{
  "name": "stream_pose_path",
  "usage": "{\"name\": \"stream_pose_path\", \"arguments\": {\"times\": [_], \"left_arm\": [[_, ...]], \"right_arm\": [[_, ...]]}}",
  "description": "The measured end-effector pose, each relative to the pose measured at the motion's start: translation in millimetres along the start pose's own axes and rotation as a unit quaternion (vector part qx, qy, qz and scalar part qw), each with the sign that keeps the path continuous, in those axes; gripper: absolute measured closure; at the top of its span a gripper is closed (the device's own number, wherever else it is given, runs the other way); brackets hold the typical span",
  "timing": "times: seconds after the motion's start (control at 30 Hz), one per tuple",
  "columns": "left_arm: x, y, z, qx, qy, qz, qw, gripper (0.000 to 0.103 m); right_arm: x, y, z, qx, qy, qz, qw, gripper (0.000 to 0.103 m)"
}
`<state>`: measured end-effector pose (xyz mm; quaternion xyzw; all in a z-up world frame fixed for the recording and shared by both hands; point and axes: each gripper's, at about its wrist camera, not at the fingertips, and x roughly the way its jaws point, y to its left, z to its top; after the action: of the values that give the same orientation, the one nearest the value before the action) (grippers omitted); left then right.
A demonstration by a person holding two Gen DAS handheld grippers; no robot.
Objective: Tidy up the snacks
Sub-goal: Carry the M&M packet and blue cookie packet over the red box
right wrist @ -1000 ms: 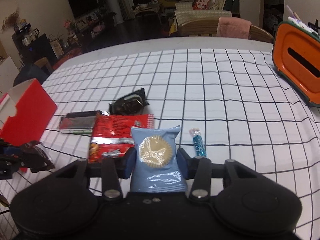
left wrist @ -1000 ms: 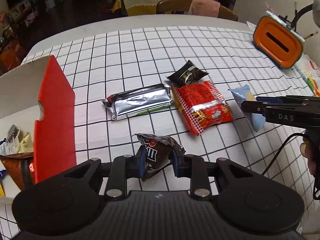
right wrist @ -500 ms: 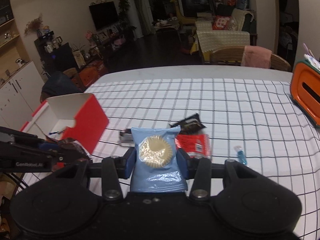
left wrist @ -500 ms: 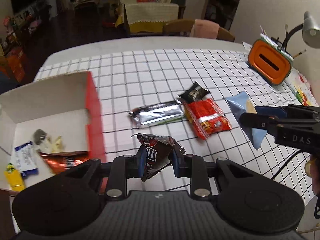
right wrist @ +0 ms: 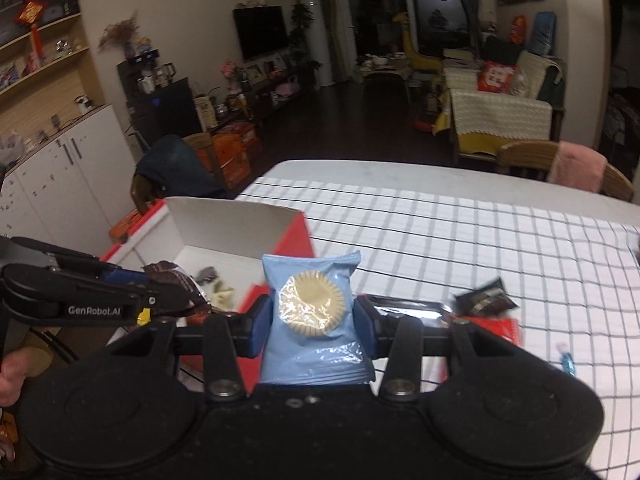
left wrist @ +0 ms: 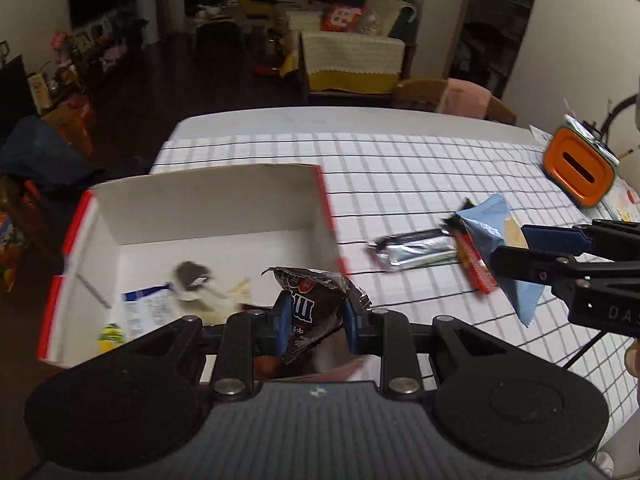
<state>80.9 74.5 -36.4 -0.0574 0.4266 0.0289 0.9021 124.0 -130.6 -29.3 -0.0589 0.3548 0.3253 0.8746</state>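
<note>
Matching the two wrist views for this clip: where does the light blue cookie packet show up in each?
Left wrist view: the light blue cookie packet is at right of centre, pinched by the right gripper coming in from the right edge.
Right wrist view: the packet sits at bottom centre, upright between that gripper's fingers.
Shared landmark: the red and white box, left of the packet in both.
</note>
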Motion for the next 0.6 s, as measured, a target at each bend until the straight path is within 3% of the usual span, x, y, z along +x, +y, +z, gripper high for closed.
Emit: {"name": "stream_pose_path", "arguments": {"times": [0.6], "left_arm": [[4.2,112.4,-5.0,-0.02,0.012,0.055,0.9982,0.077]], "right_arm": [[85.2,79.2,27.8,-0.028,0.035,-0.001,0.999,0.059]]}}
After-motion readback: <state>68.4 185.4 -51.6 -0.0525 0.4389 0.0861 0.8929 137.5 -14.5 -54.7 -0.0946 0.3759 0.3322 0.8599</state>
